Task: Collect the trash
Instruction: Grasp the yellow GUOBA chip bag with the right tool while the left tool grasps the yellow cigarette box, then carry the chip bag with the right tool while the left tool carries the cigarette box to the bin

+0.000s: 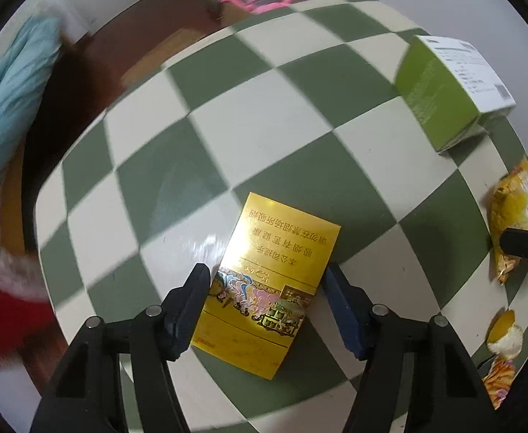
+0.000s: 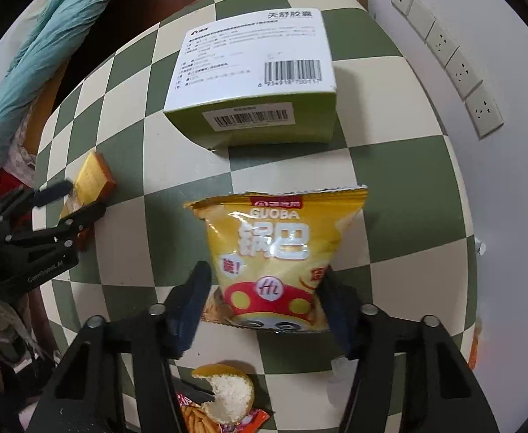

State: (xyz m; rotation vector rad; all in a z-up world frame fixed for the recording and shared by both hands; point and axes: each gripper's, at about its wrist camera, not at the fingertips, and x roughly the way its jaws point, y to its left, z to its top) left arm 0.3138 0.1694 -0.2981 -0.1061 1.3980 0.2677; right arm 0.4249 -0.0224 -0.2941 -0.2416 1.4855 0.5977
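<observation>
Trash pickup, grasp stage: left gripper [image 1: 265, 285] straddles gold pack [image 1: 271, 281], right gripper [image 2: 264, 281] straddles snack bag [image 2: 282, 252]. Both spread wide, gripping nothing. Next: squeeze, lift.

We see a green-and-cream chequered tabletop [image 1: 249, 122]; a glossy gold cigarette pack [image 1: 267, 281] between the left tongs; a yellow-and-red snack bag [image 2: 278, 252] between the right tongs; beyond it, a green-and-white carton [image 2: 253, 75].

Checkered table [image 2: 401, 195], wall sockets [image 2: 459, 68], blue cloth [image 2: 47, 39]
</observation>
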